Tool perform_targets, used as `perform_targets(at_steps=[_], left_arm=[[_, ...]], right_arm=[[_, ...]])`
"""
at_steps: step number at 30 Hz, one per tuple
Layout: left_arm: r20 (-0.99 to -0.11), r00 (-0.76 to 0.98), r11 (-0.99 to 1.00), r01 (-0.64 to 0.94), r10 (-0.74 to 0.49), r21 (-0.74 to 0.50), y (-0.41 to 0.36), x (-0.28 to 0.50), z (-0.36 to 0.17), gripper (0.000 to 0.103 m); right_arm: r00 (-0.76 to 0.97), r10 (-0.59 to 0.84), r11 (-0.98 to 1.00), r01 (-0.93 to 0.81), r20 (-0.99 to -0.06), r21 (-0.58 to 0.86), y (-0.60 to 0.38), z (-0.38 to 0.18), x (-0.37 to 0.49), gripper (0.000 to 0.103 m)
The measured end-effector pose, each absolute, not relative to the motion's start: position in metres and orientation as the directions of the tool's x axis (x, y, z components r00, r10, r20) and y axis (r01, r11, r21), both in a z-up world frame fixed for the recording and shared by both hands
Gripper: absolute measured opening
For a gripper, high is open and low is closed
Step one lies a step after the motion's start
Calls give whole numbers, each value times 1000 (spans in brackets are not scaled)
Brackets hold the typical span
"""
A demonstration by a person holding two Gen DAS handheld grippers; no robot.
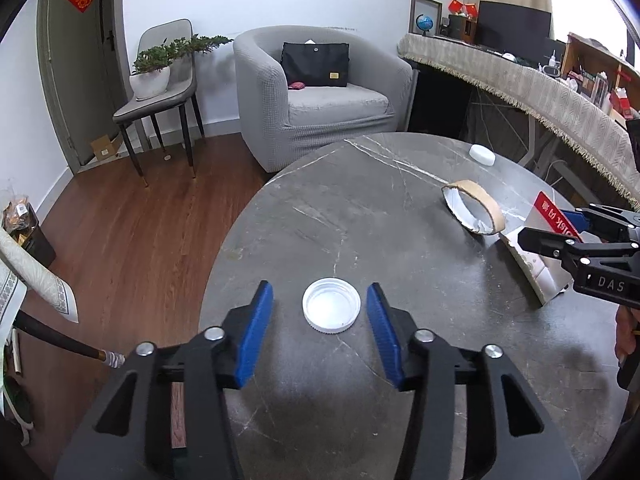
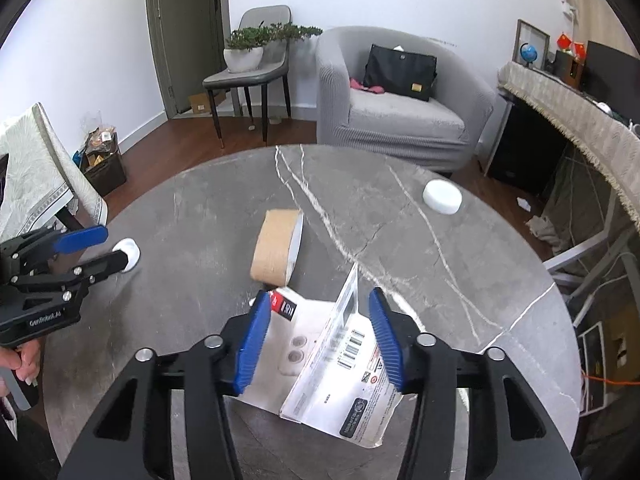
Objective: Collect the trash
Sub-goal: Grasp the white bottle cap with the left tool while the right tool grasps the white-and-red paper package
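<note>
On my left, the left gripper (image 1: 320,312), black with blue pads, hangs over a round grey marble-patterned table (image 1: 320,208). Its jaws stand part open around a shallow white plastic lid (image 1: 331,305) lying rim-up on the stone; a gap shows on each side, so nothing is held.

To the right of the lid lies a brown cardboard tape ring (image 1: 474,208) on its side, and beyond it a small white round puck (image 1: 482,155) near the far edge.

On my right, the right gripper (image 2: 320,328) straddles a torn white cardboard-and-clear-plastic blister package (image 2: 340,360), with one stiff flap standing up between the pads. The jaws are half open; I cannot tell whether either pad touches the flap.

My worry: the lid is low and slick, so the pads may ride over its rim and skid it across the stone. The flap is thin and springy, so it may buckle or slip free if I close off centre.

Behind the table are a grey armchair (image 1: 320,92) holding a black bag (image 1: 315,65), a grey chair with a potted plant (image 1: 160,68), wooden flooring and a fringed counter (image 1: 520,80).
</note>
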State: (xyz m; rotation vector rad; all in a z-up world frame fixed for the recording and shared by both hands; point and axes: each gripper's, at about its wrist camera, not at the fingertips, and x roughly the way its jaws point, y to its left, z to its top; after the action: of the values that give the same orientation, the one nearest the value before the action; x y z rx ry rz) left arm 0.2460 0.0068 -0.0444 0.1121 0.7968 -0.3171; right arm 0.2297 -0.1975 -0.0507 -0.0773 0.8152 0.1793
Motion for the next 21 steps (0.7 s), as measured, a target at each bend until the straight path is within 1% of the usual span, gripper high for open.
perform_targets(at_steps=[1, 3, 6, 8, 10, 13, 14, 21], left_arm=[[-720, 653, 947, 320, -235, -19, 6, 246, -45, 47], [-722, 647, 945, 325, -244, -28, 6, 248, -45, 42], [-723, 645, 942, 335, -249, -25, 3, 248, -45, 36], [-723, 642, 940, 341, -253, -25, 1, 247, -45, 34], [-725, 640, 940, 339, -256, -33, 0, 248, -45, 33], [-723, 637, 943, 328, -268, -61, 1, 248, -45, 32], [-721, 640, 944, 324, -265, -59, 0, 246, -45, 32], [-703, 667, 955, 290, -246, -60, 3, 234, -39, 31]], right_arm=[[668, 130, 982, -188, -733, 3, -198, -52, 230, 48], [664, 134, 983, -186, -736, 11, -200, -53, 231, 47], [656, 135, 983, -185, -742, 15, -201, -55, 231, 42], [654, 130, 983, -182, -746, 11, -204, -57, 231, 36], [651, 127, 984, -179, -748, 11, -207, -59, 232, 34], [642, 142, 985, -170, -754, 41, -212, -62, 235, 23], [640, 144, 985, -167, -754, 47, -213, -62, 236, 22], [639, 140, 987, -154, -757, 52, -216, -63, 234, 20]])
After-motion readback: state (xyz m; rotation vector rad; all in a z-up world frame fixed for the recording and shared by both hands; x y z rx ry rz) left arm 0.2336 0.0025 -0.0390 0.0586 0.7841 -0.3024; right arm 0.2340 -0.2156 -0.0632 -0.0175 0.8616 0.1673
